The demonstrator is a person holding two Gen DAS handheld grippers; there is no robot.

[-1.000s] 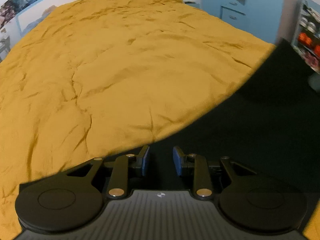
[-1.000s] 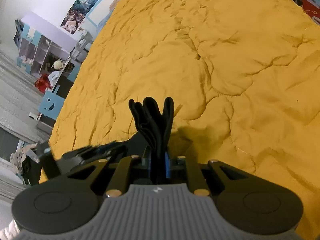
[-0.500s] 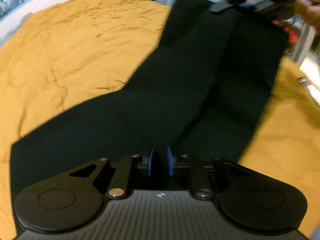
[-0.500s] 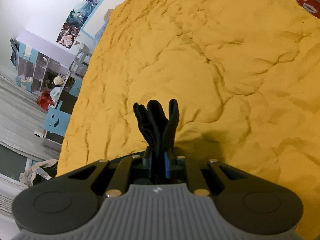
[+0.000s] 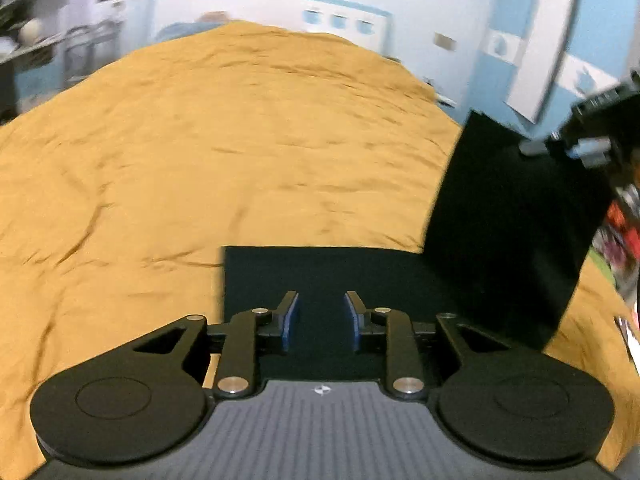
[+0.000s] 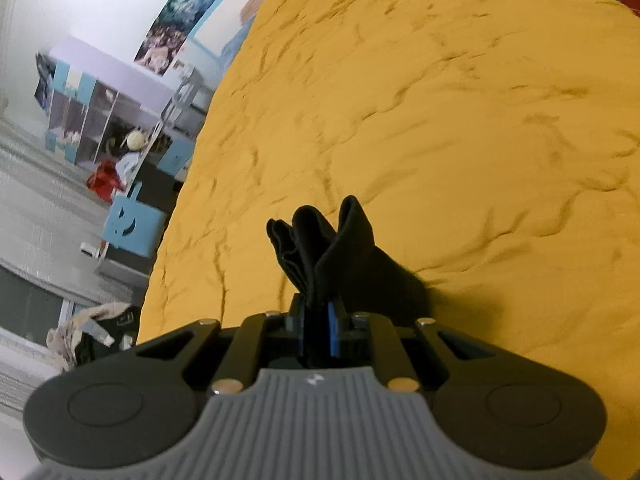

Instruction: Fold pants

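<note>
The black pants [image 5: 400, 276] lie partly on the mustard-yellow bed cover [image 5: 240, 140]. One flat part reaches under and between the blue pads of my left gripper [image 5: 321, 320], whose jaws are opening and stand apart from the cloth. At the right, a panel of the pants [image 5: 508, 232] hangs lifted from my right gripper [image 5: 588, 148], which is blurred there. In the right wrist view my right gripper [image 6: 318, 320] is shut on a bunched fold of the pants [image 6: 320, 240], held above the bed cover [image 6: 440, 120].
A white and blue headboard [image 5: 260, 8] ends the bed's far side. A blue stool [image 6: 132, 224], shelves [image 6: 92, 112] and a bag on the floor [image 6: 92, 332] stand beyond the bed's left edge. Colourful shelves [image 5: 620, 232] lie at the right.
My left gripper swung across the pants to their near end; its jaws narrowed, then widened. My right gripper rose with the bunched cloth, lifting one side of the pants.
</note>
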